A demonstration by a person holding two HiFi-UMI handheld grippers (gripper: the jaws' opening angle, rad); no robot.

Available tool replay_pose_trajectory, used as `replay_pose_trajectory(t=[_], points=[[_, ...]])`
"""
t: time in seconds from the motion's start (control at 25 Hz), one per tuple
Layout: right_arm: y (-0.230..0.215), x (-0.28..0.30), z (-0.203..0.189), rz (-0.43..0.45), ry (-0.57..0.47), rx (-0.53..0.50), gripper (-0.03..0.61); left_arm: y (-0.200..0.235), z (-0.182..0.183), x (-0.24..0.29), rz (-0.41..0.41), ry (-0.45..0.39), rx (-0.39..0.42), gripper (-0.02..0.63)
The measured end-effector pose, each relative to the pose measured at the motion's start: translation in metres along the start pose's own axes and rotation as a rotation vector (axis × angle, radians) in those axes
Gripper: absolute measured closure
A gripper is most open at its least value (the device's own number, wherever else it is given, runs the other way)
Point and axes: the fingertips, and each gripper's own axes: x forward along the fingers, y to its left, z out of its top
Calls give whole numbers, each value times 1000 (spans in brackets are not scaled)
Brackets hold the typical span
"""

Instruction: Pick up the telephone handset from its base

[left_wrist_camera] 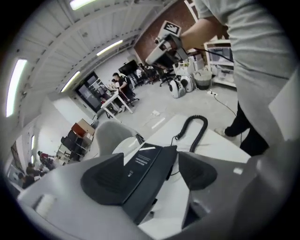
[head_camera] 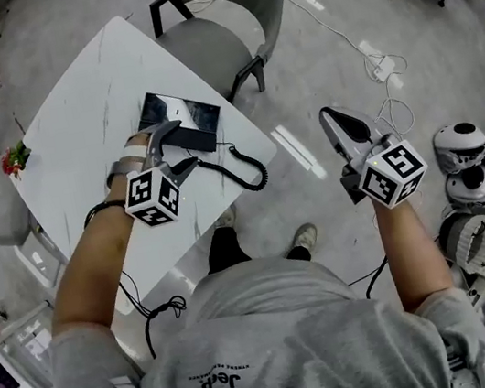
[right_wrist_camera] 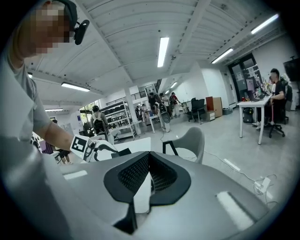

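1. Left hand-held gripper (left_wrist_camera: 157,164) is clamped around the telephone handset (head_camera: 196,140), just beside its base (head_camera: 174,109) on the white surface (head_camera: 80,115).
2. Right hand-held gripper (right_wrist_camera: 149,159) is pinched closed on nothing, off to the side.

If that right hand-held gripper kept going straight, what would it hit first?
Probably the grey chair, though depth is unclear; the right hand-held gripper might pass above it.

1. An open-plan office or lab: strip lights (right_wrist_camera: 162,51) run above the right gripper (right_wrist_camera: 149,158).
2. Beyond its jaws stand desks (right_wrist_camera: 253,104), shelves (right_wrist_camera: 115,119) and people (right_wrist_camera: 277,99) at work.
3. Ahead of it, a cable (head_camera: 347,35) crosses the floor (head_camera: 442,60).
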Motion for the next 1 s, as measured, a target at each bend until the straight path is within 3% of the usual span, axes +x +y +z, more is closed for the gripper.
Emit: replay_pose_trajectory(t=[0.2,0.4,0.48,0.6,0.68,0.76,0.84,0.88,1.0], points=[[8,18,-24,11,32,22,574,-9,-36,26,-29,110,192,218],[11,22,-39,11,54,38,574,-4,-61,39,-16,196,269,222],[11,21,-44,9,59,42,574,-4,-68,44,-6,224,303,262],[12,19,-50,9,70,45,574,-1,-73,48,32,254,390,392],[13,16,-52,8,72,49,574,2,-71,45,44,269,459,406],[14,11,-51,5,69,51,574,0,-66,40,23,277,510,469],[14,4,-49,-1,64,53,574,-3,-62,35,-9,281,495,476],[14,1,-48,-4,60,55,574,-5,-59,31,-31,277,449,476],[15,-10,-42,-10,43,60,574,-11,-41,15,-124,223,207,476]])
